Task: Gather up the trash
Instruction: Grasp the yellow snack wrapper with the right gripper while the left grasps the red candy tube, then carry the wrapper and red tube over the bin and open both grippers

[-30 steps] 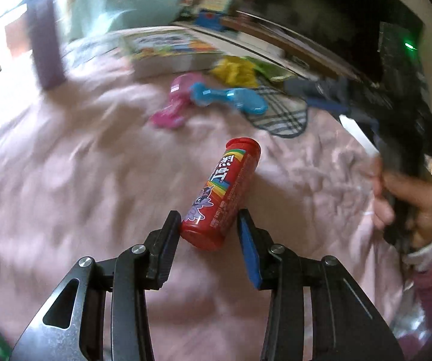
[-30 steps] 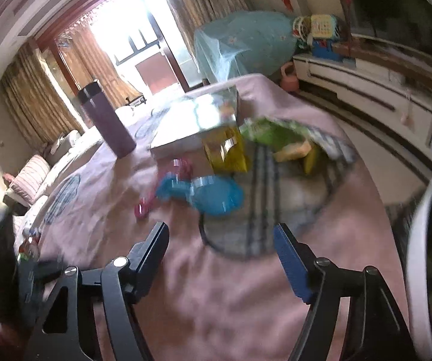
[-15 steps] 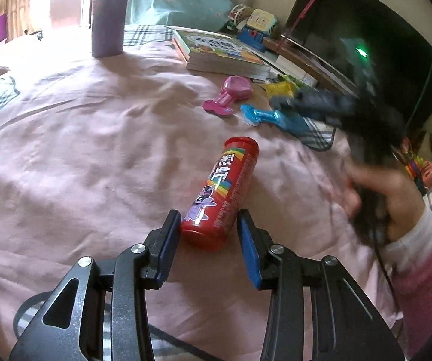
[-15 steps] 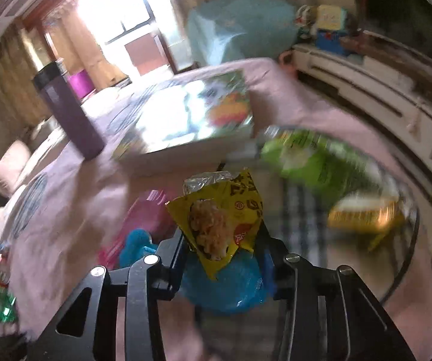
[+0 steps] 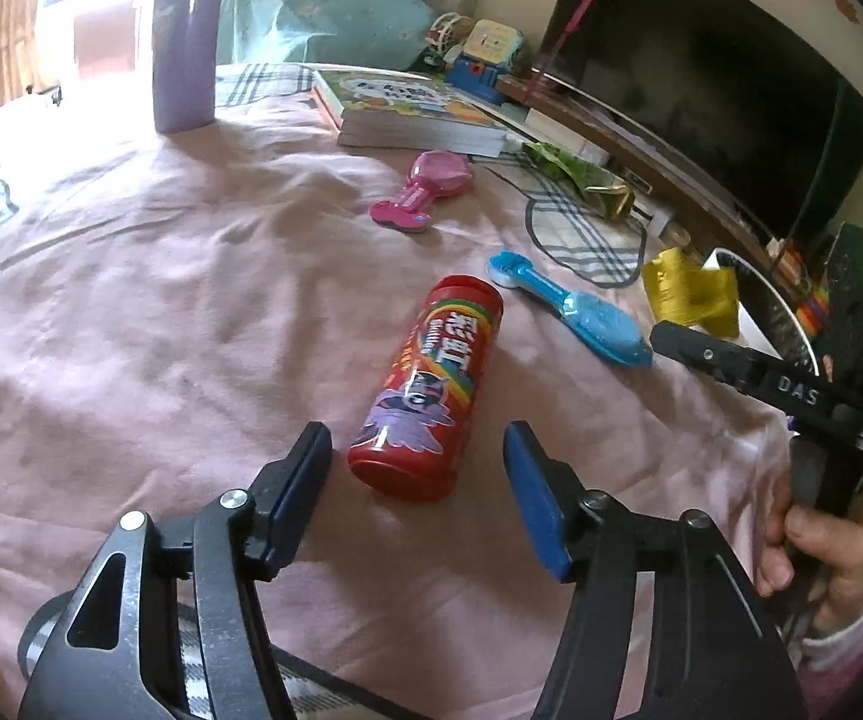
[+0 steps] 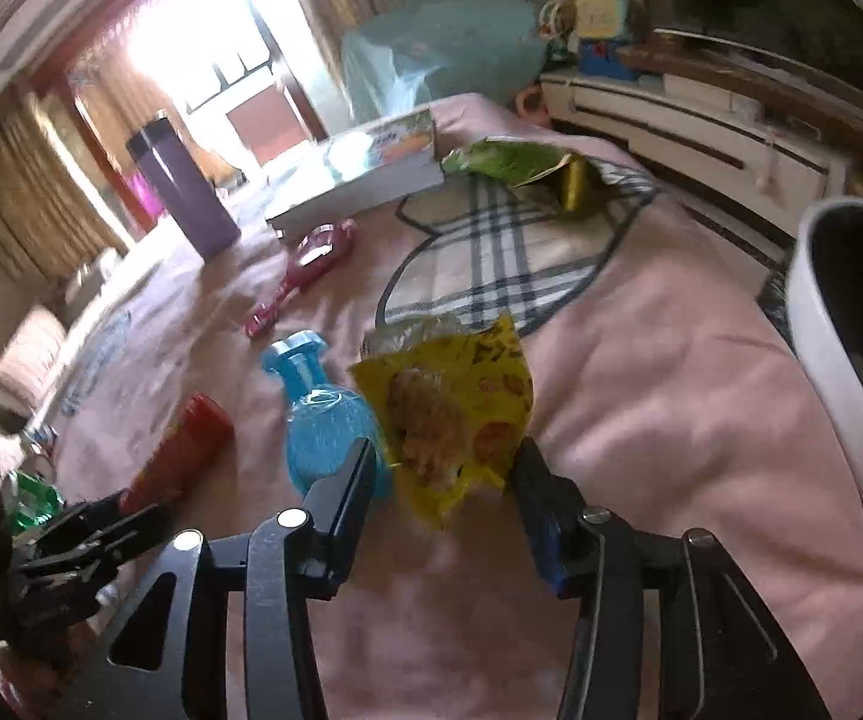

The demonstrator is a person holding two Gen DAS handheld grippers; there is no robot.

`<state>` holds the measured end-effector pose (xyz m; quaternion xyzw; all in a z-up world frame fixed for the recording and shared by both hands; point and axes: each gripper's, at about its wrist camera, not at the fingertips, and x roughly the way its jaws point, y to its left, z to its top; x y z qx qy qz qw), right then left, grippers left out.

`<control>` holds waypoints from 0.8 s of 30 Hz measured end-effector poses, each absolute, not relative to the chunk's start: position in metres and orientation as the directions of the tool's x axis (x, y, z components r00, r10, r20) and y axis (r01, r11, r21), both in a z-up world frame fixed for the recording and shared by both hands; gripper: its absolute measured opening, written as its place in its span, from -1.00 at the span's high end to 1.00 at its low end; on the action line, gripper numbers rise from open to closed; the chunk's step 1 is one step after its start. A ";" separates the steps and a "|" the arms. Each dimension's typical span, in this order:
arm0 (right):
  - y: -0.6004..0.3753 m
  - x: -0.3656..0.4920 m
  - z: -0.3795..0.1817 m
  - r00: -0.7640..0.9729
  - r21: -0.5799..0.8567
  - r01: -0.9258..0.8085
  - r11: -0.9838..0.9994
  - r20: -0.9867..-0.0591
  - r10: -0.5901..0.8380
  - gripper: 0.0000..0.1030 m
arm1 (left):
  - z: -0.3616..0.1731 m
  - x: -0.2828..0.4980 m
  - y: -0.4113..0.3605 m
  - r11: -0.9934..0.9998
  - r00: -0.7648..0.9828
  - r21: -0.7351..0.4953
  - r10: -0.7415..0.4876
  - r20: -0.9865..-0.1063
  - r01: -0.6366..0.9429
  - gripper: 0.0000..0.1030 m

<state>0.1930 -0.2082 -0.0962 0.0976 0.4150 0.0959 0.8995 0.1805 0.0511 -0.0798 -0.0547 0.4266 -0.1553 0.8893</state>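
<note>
Carrying a yellow snack wrapper point(image 6: 449, 414) pinched in the right gripper point(image 6: 443, 480) toward the white bin point(image 6: 839, 372) | left gripper point(image 5: 419, 480) fingers spread, straddling red candy tube point(image 5: 431, 384), seemingly next

Lying on pink blanket point(image 5: 131, 312): pink toy point(image 5: 425, 192), blue brush point(image 5: 575, 315), book stack point(image 5: 407, 114). Standing upright behind: purple bottle point(image 5: 184, 39).

"DAS" | right claw point(image 5: 680, 324) arm | red can point(image 5: 425, 387): Chinese print
</note>
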 end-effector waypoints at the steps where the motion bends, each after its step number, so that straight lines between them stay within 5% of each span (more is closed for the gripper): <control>1: -0.209 0.190 -0.097 0.651 0.248 -0.085 0.965 -0.720 0.242 -0.32 | -0.079 0.179 0.051 0.946 0.593 -0.229 -0.323 -0.737 0.231 -0.23; 15: -0.237 0.179 -0.080 0.716 0.289 -0.041 0.957 -0.659 0.230 -0.35 | -0.074 0.180 0.032 0.964 0.624 -0.117 -0.243 -0.743 0.237 -0.42; 16: -0.240 0.182 -0.079 0.721 0.285 -0.041 0.958 -0.655 0.226 -0.37 | -0.075 0.182 0.028 0.968 0.622 -0.099 -0.226 -0.750 0.232 -0.36; 18: -0.244 0.194 -0.078 0.716 0.285 -0.046 0.957 -0.659 0.231 -0.37 | -0.079 0.187 0.025 0.969 0.605 -0.097 -0.219 -0.765 0.227 0.22; 21: -0.245 0.212 -0.081 0.704 0.269 -0.069 0.961 -0.669 0.238 -0.36 | -0.081 0.190 0.024 0.973 0.601 -0.110 -0.213 -0.771 0.204 0.29; 23: -0.245 0.222 -0.089 0.663 0.278 -0.088 0.957 -0.700 0.264 -0.03 | -0.079 0.189 0.022 0.973 0.603 -0.122 -0.216 -0.768 0.194 0.29; 24: -0.246 0.223 -0.092 0.654 0.286 -0.093 0.954 -0.704 0.275 0.45 | -0.078 0.187 0.020 0.972 0.603 -0.140 -0.226 -0.765 0.187 0.30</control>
